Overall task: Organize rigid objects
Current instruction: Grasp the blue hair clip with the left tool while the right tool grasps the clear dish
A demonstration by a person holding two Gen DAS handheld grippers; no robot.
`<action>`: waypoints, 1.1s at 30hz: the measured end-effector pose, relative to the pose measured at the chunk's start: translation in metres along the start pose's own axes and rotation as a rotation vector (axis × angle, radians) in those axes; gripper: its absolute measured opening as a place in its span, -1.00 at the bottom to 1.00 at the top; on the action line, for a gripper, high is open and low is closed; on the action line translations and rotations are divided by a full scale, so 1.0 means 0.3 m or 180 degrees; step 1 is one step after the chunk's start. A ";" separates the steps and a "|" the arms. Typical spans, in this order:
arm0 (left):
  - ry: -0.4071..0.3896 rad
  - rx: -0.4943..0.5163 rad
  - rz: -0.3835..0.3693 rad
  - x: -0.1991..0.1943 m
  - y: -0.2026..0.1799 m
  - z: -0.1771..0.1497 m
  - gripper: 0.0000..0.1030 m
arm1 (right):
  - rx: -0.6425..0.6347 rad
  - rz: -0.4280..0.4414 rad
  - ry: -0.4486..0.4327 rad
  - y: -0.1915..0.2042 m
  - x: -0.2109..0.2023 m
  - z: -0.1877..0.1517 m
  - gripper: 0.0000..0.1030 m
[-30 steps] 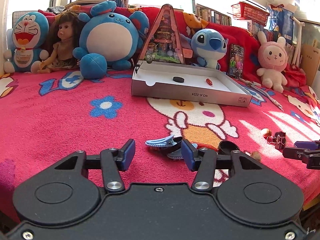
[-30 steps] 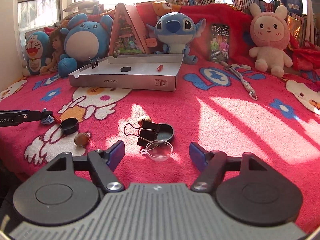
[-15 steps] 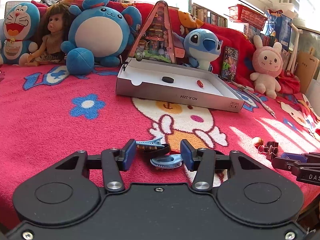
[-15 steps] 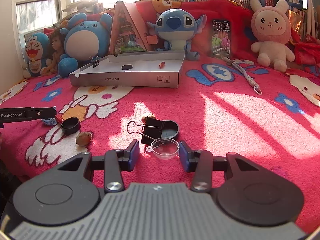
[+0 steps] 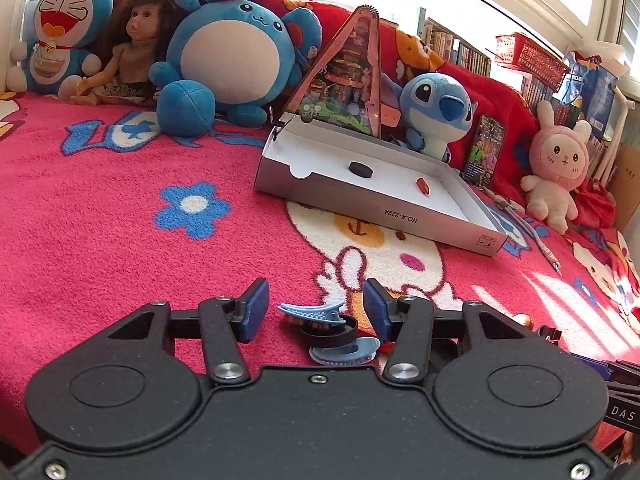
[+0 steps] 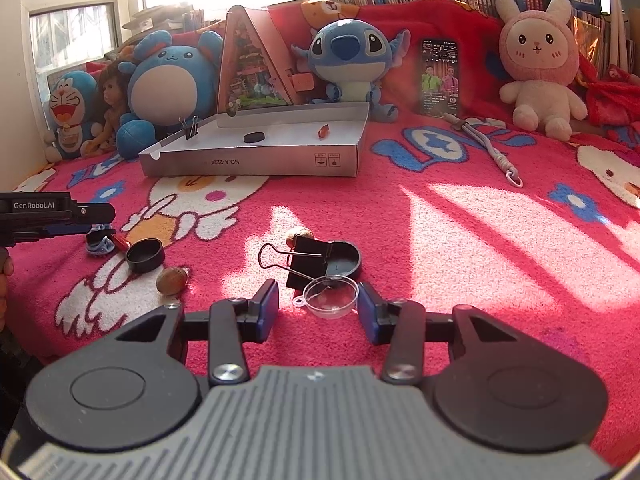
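Small rigid objects lie scattered on the red cartoon-print blanket, in two loose clusters. Near the right gripper a clear plastic cup sits between the blue pads; the right-hand pad stands just beside its rim, the left-hand pad clearly apart, so the jaws are partly open and press on nothing. They have just been closing, then eased a little wider. Just behind the cup lie a black binder clip and a black round lid, touching each other, with a nut behind them.

The left gripper is also partly open – its pads stand on either side of a blue hair clip, a black ring-shaped cap and a second blue clip, without touching any of them (its jaws have just opened slightly). In the right wrist view another black cap and a brown nut lie nearby.

Farther back is the shallow grey cardboard box, holding a black disc and a small red piece, with a binder clip on its rim. Plush toys line the back – among them a blue one and a pink rabbit.
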State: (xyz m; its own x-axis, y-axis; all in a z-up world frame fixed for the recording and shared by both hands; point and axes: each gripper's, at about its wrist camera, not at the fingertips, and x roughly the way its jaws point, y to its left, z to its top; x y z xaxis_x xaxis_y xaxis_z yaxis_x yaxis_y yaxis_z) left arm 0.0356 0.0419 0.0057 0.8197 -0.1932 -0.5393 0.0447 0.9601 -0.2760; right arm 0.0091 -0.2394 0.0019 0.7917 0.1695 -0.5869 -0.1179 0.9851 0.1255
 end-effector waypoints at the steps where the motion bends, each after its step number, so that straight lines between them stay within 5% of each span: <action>1: 0.0016 0.0017 0.0008 0.003 0.000 0.001 -0.04 | 0.0012 0.0004 -0.0003 -0.002 0.001 0.000 -0.01; 12: 0.0108 0.0058 0.0013 0.033 -0.015 0.002 -0.30 | 0.0062 -0.0004 -0.0033 0.001 -0.002 -0.005 -0.01; 15: 0.0114 0.0070 0.0014 0.035 -0.018 0.004 -0.30 | 0.0067 -0.0015 -0.0041 0.002 -0.003 -0.006 0.00; 18: 0.0050 0.0114 0.0024 0.027 -0.025 0.008 -0.30 | 0.0026 -0.0027 -0.0023 0.009 -0.003 -0.005 -0.29; 33: -0.0121 0.0200 -0.0204 0.030 -0.079 0.166 -0.31 | -0.0159 0.0021 -0.0170 0.064 -0.003 0.076 -0.28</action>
State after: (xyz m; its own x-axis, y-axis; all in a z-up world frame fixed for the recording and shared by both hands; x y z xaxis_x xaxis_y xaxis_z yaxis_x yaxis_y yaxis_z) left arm 0.0702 0.0276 0.0470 0.8350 -0.2480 -0.4912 0.1325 0.9570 -0.2580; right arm 0.0197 -0.2212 0.0230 0.8215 0.1755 -0.5426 -0.1519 0.9844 0.0884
